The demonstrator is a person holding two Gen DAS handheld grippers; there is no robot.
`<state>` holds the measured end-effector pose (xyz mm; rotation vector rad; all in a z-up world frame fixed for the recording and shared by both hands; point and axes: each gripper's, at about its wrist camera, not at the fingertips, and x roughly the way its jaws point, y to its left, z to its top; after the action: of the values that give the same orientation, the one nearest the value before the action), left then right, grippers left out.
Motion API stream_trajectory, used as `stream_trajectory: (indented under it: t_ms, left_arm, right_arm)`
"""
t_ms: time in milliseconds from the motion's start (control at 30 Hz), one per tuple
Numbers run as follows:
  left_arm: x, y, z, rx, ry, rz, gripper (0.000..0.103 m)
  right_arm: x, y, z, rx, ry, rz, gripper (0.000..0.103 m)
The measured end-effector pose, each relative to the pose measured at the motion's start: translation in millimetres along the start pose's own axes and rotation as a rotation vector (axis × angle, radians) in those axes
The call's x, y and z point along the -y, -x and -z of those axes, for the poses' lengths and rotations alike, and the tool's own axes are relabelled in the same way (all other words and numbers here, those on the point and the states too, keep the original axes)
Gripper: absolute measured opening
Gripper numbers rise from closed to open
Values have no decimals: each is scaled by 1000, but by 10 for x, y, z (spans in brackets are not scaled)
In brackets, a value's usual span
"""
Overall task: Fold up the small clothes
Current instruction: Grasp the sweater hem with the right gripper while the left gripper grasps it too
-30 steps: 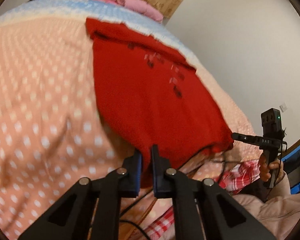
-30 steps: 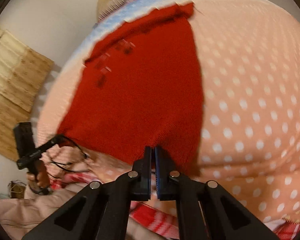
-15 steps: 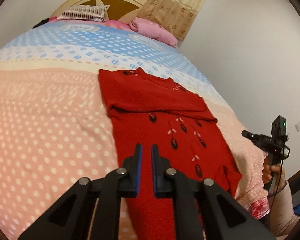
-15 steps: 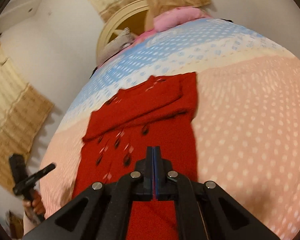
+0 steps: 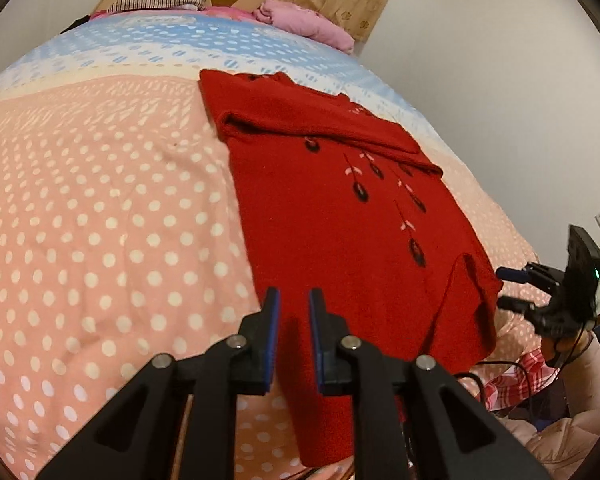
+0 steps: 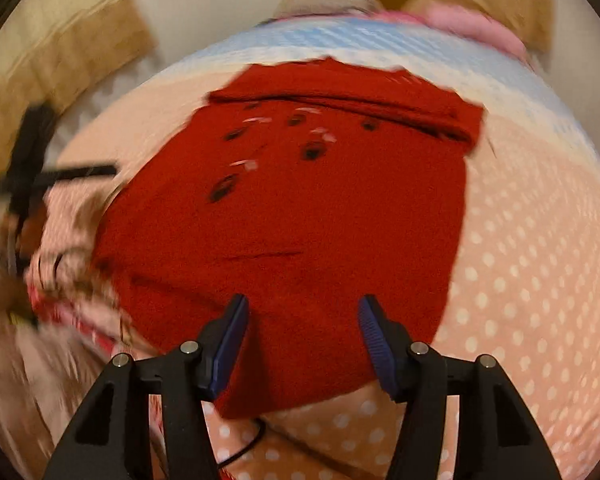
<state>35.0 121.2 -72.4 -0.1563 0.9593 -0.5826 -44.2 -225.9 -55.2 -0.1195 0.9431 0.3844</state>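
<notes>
The red sweater (image 5: 340, 220) lies flat on the dotted quilt (image 5: 100, 240) (sleeves folded in); left gripper (image 5: 294, 300) narrowly parted, right gripper (image 6: 302, 308) wide, both empty.

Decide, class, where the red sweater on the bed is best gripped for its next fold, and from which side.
Probably the near hem of the red sweater, approached from the foot of the bed. That edge lies loose nearest the open right hand-held gripper, while the far end is already folded over.
</notes>
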Motion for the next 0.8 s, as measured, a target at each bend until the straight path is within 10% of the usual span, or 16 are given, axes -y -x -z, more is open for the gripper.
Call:
stream_trajectory:
  t_ms: [200, 300, 367, 633, 800]
  left_arm:
    - [49, 111, -61, 38, -9, 0, 16]
    - [24, 130, -34, 40, -2, -10, 16]
    - [-19, 144, -21, 41, 7, -27, 26]
    - [-169, 201, -217, 74, 1, -52, 30]
    - [-206, 210, -278, 82, -34, -84, 60]
  right_arm:
    - [-280, -56, 63, -33, 307, 169, 57]
    - [-243, -269, 139, -136, 360, 165, 11]
    - [-260, -305, 130, -144, 375, 162, 6]
    - [561, 225, -657, 183, -70, 94, 6]
    - [1421, -216, -718, 179, -480, 93, 6]
